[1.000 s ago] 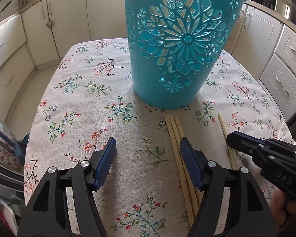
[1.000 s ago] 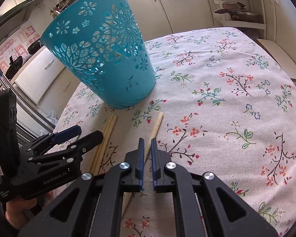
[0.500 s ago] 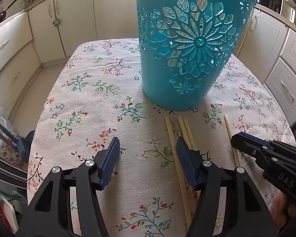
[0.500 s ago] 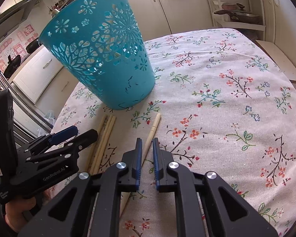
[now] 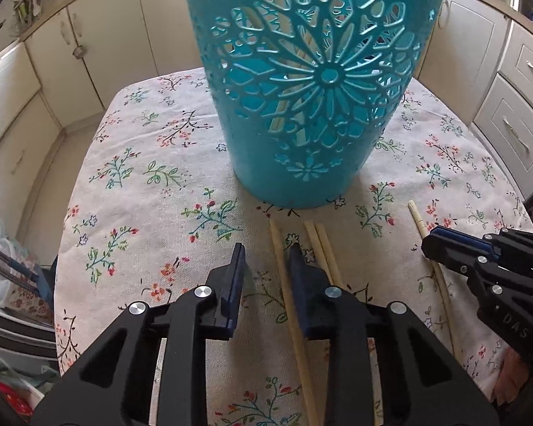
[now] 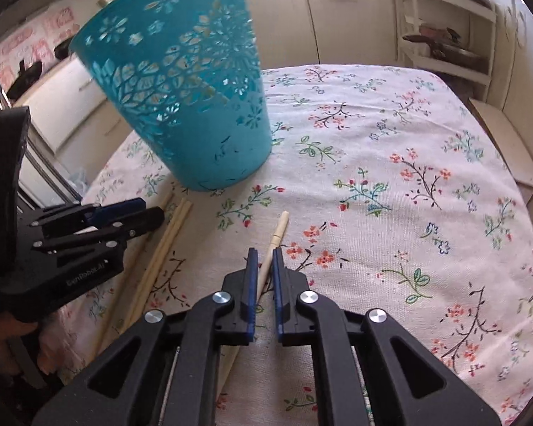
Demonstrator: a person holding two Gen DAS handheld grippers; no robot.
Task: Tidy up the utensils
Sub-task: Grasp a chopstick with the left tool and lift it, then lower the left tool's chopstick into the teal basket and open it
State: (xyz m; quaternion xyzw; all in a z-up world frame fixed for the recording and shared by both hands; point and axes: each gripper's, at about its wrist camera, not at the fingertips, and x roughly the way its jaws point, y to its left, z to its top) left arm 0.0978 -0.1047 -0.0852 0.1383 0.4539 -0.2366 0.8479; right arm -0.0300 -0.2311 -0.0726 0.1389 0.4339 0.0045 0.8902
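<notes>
A teal cut-out basket (image 5: 302, 106) (image 6: 195, 113) stands upright on the floral tablecloth (image 5: 142, 195), with pale sticks showing through its holes. In front of it lie several wooden chopsticks. My left gripper (image 5: 266, 269) (image 6: 149, 211) is closing, and one chopstick (image 5: 279, 245) lies between its jaws. That chopstick is close to the right pad and apart from the left pad. Two more chopsticks (image 5: 319, 245) (image 6: 170, 234) run under the right finger. My right gripper (image 6: 263, 262) (image 5: 430, 245) is shut on a separate chopstick (image 6: 279, 227) (image 5: 416, 214), which rests on the cloth.
Cream kitchen cabinets (image 5: 89, 53) surround the table. An open shelf with pans (image 6: 444, 42) stands at the back right. The table's left edge (image 5: 58, 284) drops to bags and clutter below. Bare cloth (image 6: 408, 195) stretches to the right of the basket.
The left jaws have narrowed from wide apart to closely around one chopstick, and the basket looms nearer in the left view. The right gripper has stayed shut on its chopstick.
</notes>
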